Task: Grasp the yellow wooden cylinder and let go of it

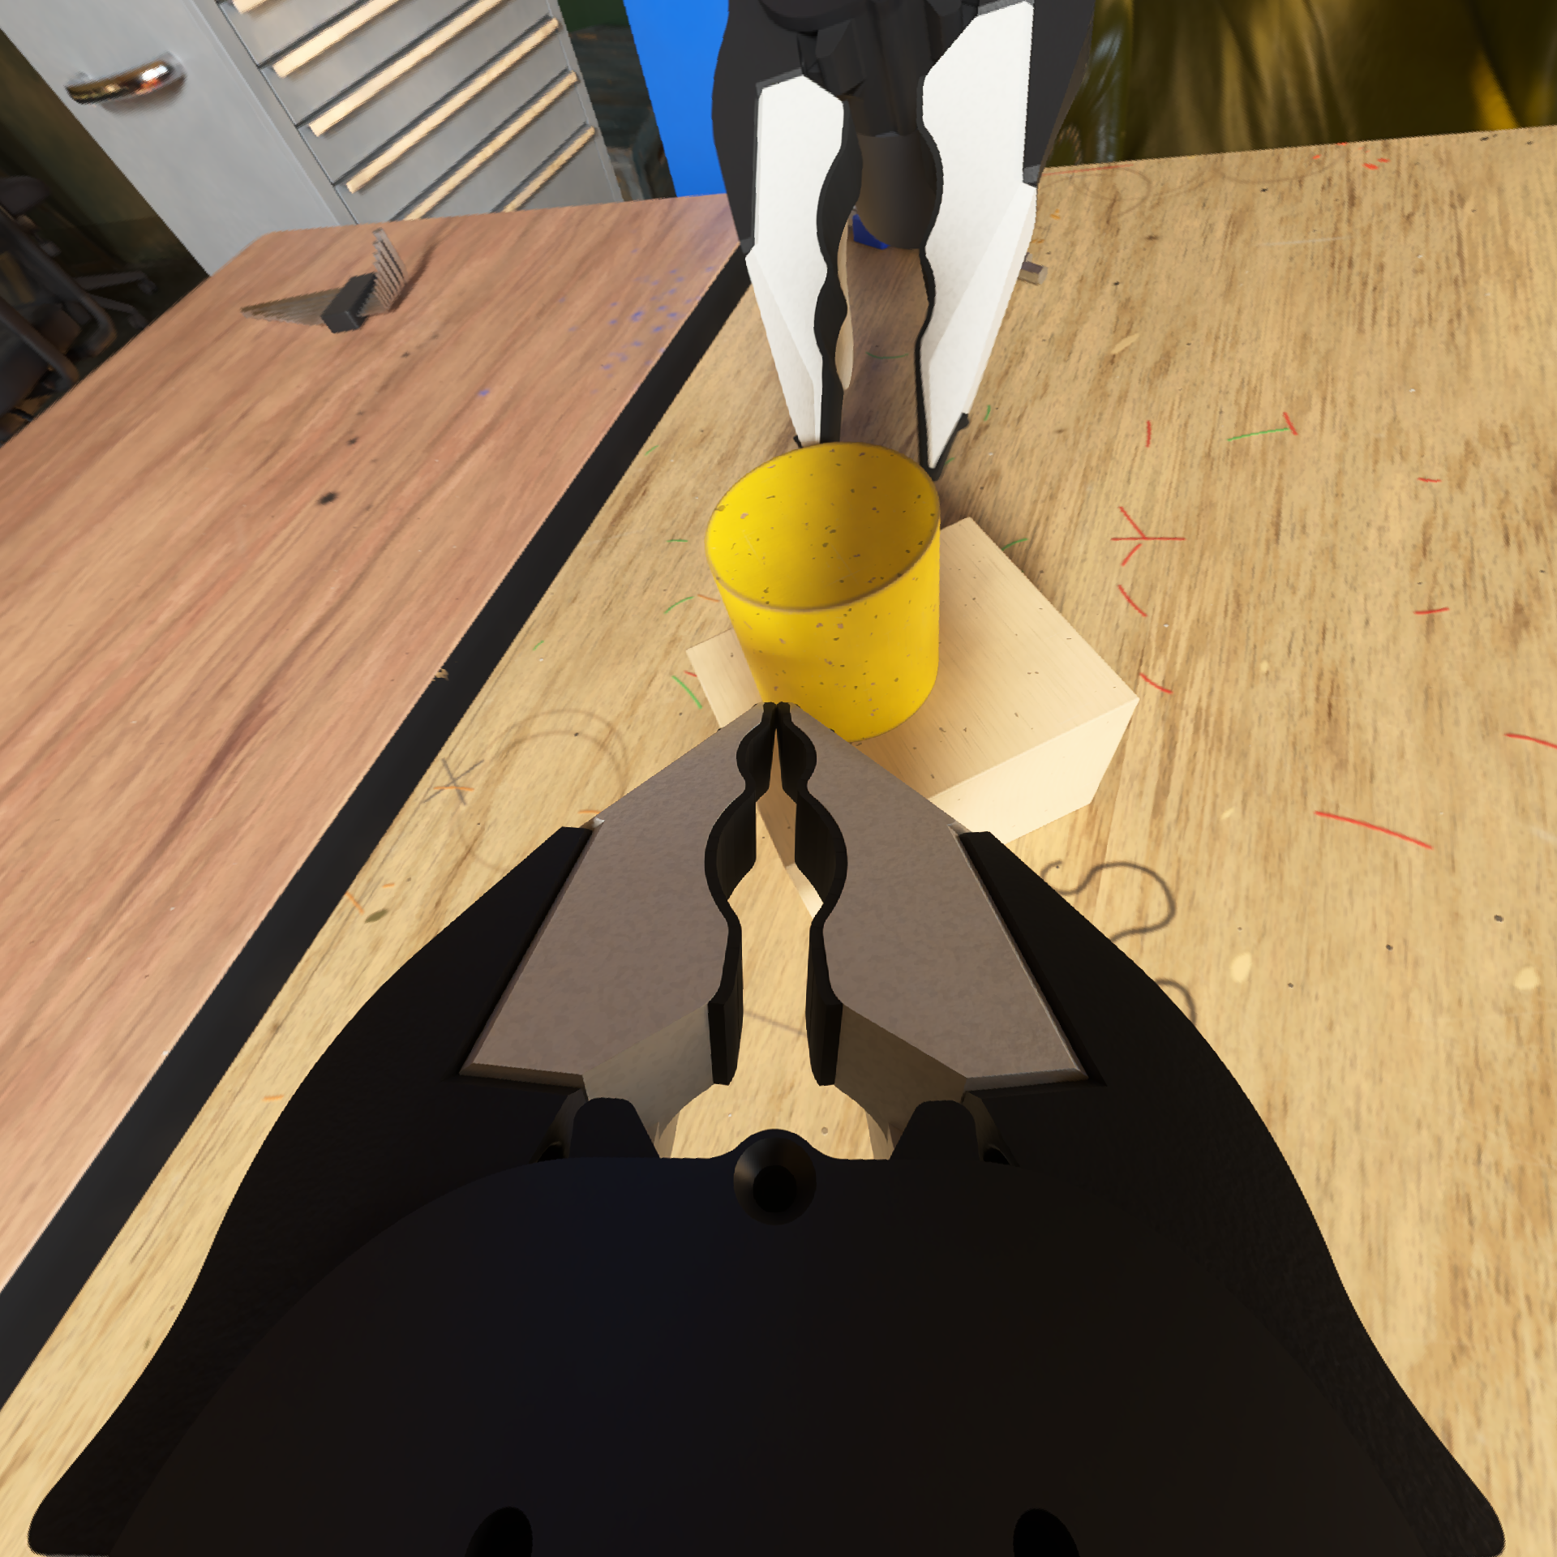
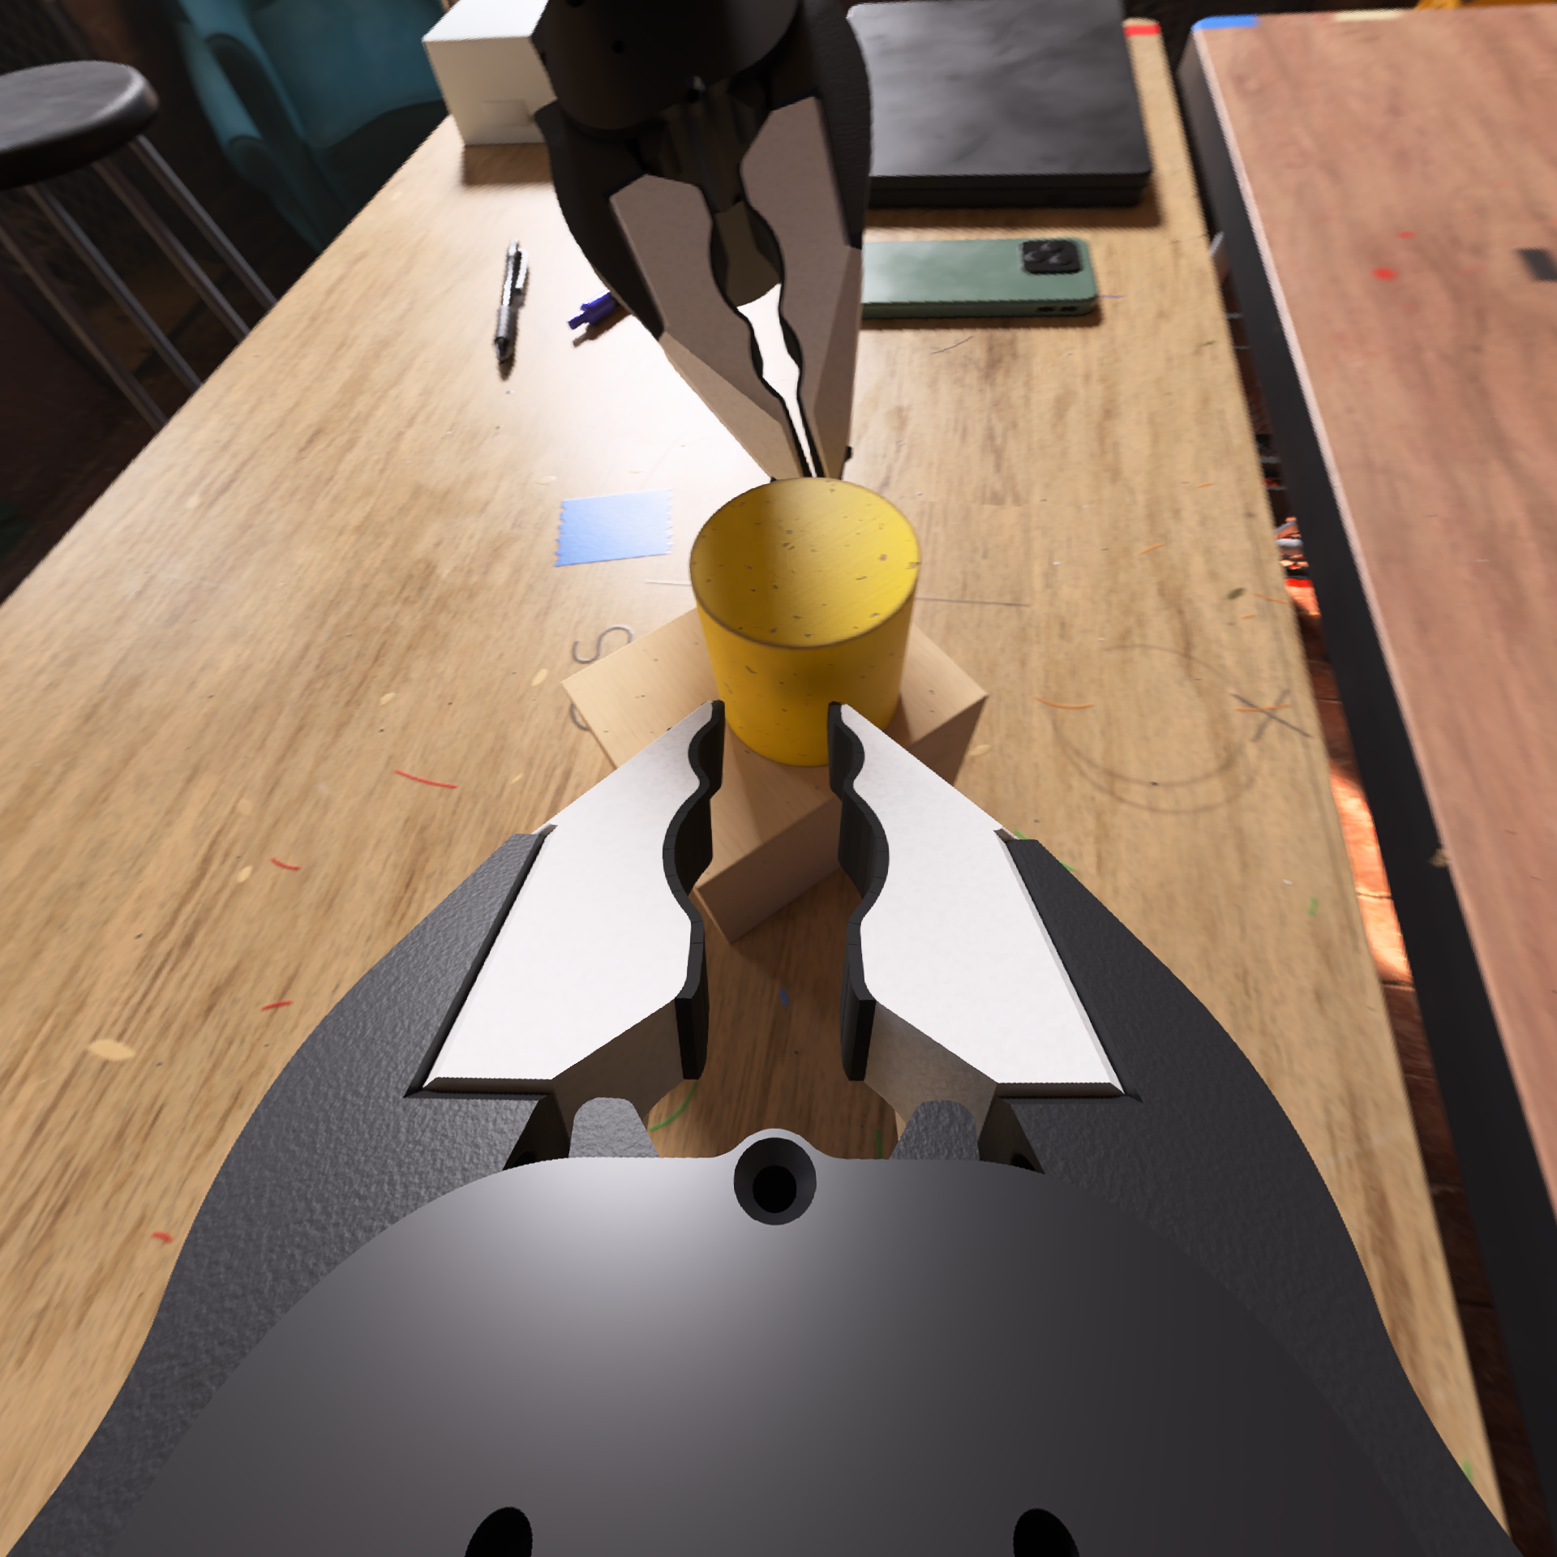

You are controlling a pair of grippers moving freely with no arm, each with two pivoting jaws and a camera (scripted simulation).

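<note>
While the right gripper (image 2: pixel 776 716) hangs with its white fingers apart, the yellow wooden cylinder (image 2: pixel 805 623) stands upright just ahead of its tips, not yet between them; the gap looks narrower than the cylinder, so nothing is gripped. Under the cylinder sits a pale wooden block (image 2: pixel 762 830), resting on the scuffed workbench (image 2: pixel 253 674). Beyond the cylinder, facing the right gripper, the left gripper (image 1: pixel 777 708) comes in with its tan fingers pressed together at the tips, holding nothing, just short of the cylinder's near wall. I judge this the approach, before any grasp; next the right gripper would need to spread wider, slide forward until the cylinder is between its pads, then squeeze gently so it does not tip off the block; afterwards, release.
</note>
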